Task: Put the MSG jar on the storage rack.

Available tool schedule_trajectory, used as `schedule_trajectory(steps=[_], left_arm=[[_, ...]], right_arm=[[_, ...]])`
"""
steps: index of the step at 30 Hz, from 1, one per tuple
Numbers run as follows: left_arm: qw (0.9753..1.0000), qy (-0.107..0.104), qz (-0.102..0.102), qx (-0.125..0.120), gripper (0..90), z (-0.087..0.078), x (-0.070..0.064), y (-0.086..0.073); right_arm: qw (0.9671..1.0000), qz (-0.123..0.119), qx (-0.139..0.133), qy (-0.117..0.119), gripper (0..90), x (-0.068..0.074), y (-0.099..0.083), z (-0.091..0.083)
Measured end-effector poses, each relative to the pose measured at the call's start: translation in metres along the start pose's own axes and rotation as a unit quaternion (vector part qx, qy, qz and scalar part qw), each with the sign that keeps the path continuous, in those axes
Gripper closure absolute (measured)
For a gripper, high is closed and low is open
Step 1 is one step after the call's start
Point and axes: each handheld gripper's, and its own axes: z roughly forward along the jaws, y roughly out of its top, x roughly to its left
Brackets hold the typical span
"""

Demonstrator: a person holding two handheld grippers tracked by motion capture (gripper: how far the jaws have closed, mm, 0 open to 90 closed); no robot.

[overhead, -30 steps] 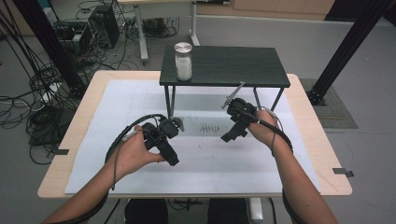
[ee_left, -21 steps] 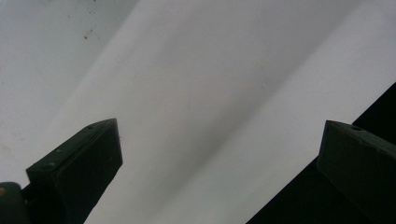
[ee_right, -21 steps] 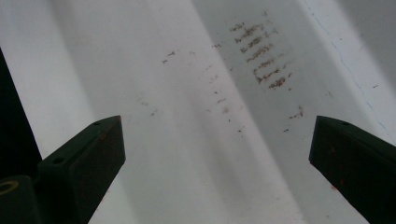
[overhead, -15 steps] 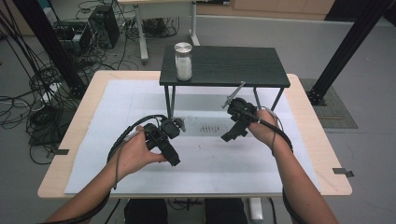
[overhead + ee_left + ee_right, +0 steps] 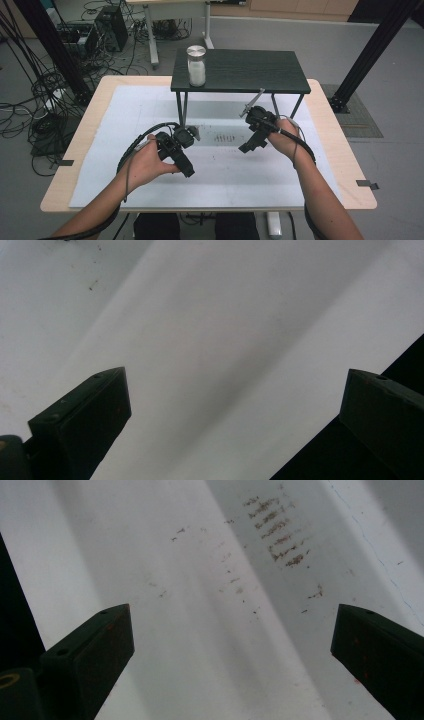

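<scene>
A glass jar with a metal lid and white contents stands on the left part of a small black raised shelf at the table's far side. My left gripper hovers low over the white mat, left of centre, jaws wide apart with nothing between them. In the left gripper view the gripper faces bare mat. My right gripper hangs in front of the shelf, right of centre, also open and empty. In the right gripper view the gripper points down at brownish scuff marks on the mat.
The shelf stands on thin black legs with open space under it. The wooden table edge frames the mat. Cables and equipment lie on the floor at the left; black frame posts rise at both back corners.
</scene>
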Motion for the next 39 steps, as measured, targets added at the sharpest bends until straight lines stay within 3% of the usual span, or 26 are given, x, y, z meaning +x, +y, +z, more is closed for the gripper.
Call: schedule_trajectory(steps=[39], left_arm=[[0.9999, -0.010, -0.003, 0.003, 0.3, 0.0072, -0.0008, 0.0051]], right_arm=[[1.0000, 0.002, -0.002, 0.003, 3.6, -0.0031, -0.0039, 0.0027]])
